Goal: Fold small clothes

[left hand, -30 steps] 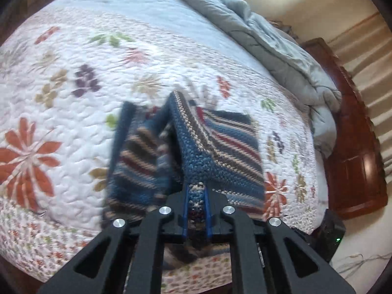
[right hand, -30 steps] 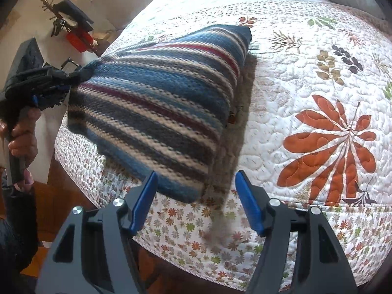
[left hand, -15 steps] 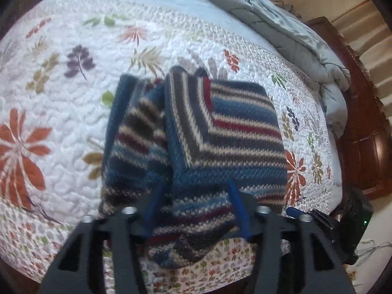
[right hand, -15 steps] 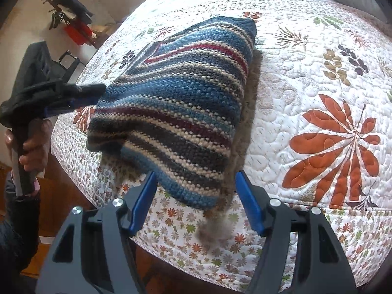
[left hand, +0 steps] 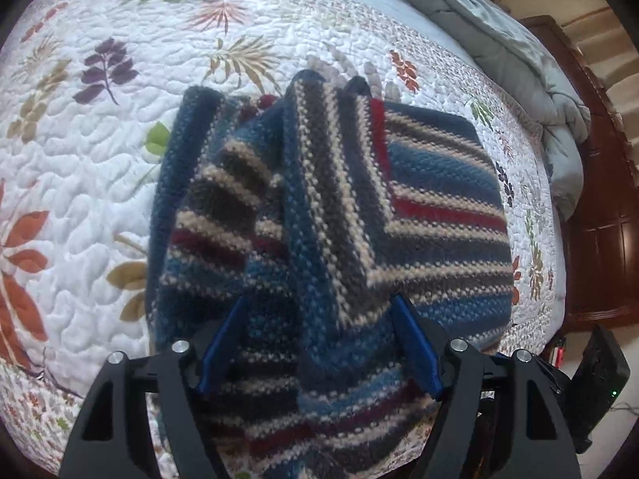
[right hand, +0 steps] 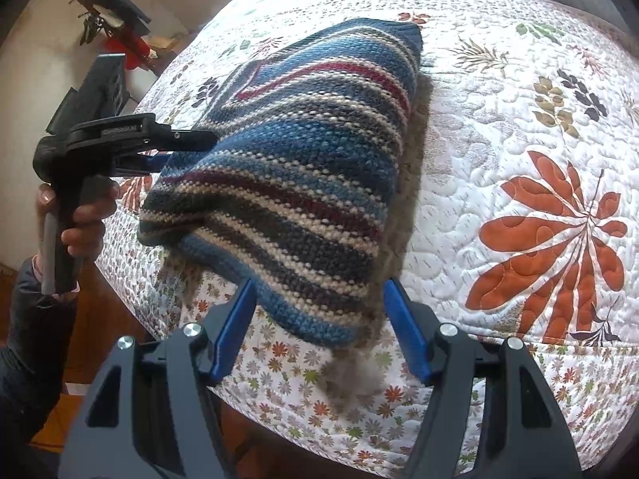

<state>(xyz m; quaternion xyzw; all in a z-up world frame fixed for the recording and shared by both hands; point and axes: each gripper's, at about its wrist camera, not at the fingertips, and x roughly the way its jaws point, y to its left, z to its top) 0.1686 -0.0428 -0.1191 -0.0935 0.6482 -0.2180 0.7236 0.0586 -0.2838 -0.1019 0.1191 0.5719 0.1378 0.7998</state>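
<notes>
Now, status check. Knit (left hand: 399, 207), striped blue, cream and red, lies on the bed quilt (left hand: 80, 159) near its front edge, partly overhanging.

Left gripper (left hand: 317, 339): jaws opening, standing wide. A fold of the knit lies between them, but the blue pads (left hand: 415, 343) do not press on it, so I judge this a release, not a grip. Ahead of these jaws the knit shows layers: a flap with stripes running lengthwise sits over a panel with stripes running across, and a second band lies to the left of the jaws.

Right gripper (right hand: 319, 327): jaws moderately wide, nothing pinched. The knit's near corner hangs between and just beyond the pads, apart from both. In the right wrist view the left gripper (right hand: 175, 145) is at the knit's left edge, carried by a hand (right hand: 86, 215) in a dark sleeve.

Progress, as a judgement:
- At least one fold looks laid; the piece reads as a compact doubled bundle.
- Not tidy: the edge nearest the jaws sags over the quilt's side, and the left layers look bunched rather than flat.
- Likely left: square the layers, perhaps one more fold, move the bundle fully onto the bed.

No other clothes in either view, so I cannot tell how many remain.
</notes>
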